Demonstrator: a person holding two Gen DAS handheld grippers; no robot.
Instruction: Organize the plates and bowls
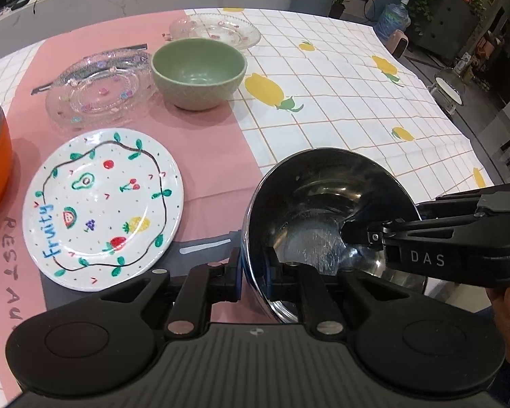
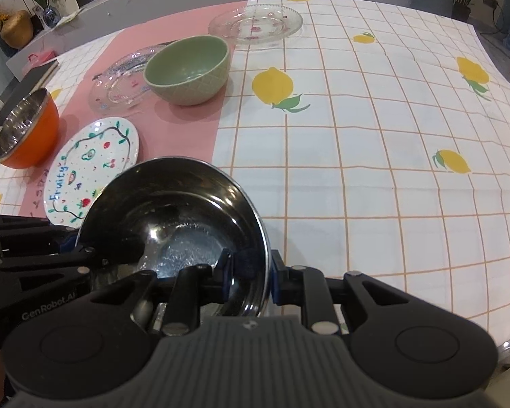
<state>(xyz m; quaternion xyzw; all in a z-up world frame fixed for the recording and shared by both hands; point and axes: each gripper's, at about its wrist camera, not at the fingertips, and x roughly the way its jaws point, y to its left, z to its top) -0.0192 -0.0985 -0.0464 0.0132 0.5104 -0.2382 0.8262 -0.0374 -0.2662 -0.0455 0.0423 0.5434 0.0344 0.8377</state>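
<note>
Both the left gripper (image 1: 256, 278) and right gripper (image 2: 250, 277) have jaws pinched on opposite rims of the shiny round steel bowl (image 1: 319, 210), just beside the fruit-painted white plate (image 1: 102, 207); next, probably nesting it with the other bowls.

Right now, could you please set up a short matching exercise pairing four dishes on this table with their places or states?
Things:
1. steel bowl
2. green bowl
3. Fruity plate
4. orange bowl

States:
A. steel-lined, at the far left
B. gripped at its rim by both grippers
C. beside a clear glass plate
D. flat on the pink runner

Pairs: 1-B, 2-C, 3-D, 4-A
</note>
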